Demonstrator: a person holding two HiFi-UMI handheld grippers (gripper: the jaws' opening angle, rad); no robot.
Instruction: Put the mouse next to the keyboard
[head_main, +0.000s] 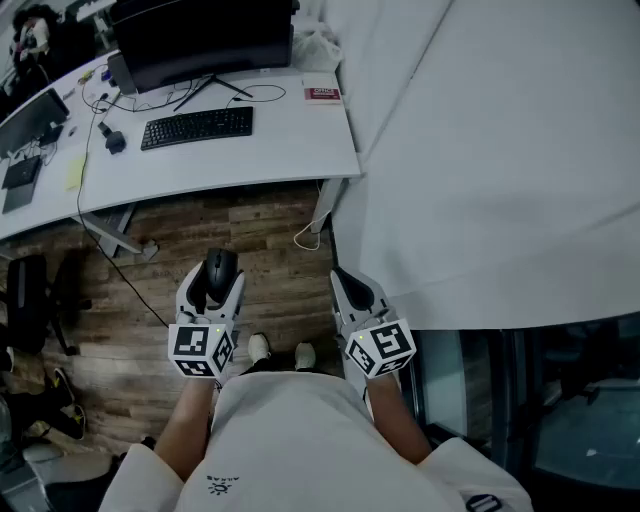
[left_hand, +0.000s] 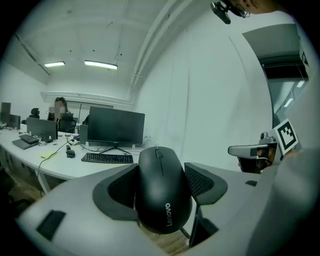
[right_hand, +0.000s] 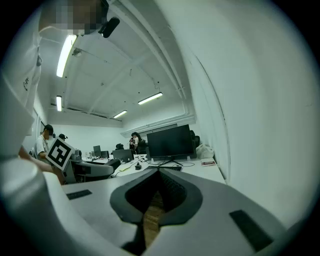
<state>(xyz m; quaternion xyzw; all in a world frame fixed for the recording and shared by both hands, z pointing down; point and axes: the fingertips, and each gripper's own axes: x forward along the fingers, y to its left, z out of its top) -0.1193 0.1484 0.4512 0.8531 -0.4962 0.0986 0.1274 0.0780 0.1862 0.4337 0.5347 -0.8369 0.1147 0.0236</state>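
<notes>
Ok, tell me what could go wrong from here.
1. The left gripper holds the mouse by its smooth rounded sides, over the floor and well short of the desk; it might slip out on the way.
2. Left of the keyboard lie a cable and a small black thing; setting down there could snag. The right side looks bare.
3. The wide jaws may nudge the keyboard when they open close beside it.

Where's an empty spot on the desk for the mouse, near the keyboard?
Right of the keyboard the desk is bare to its corner, below the red card. The strip in front of the keyboard is bare too. Left is crowded: a small black object, cables, a yellow note.
</notes>
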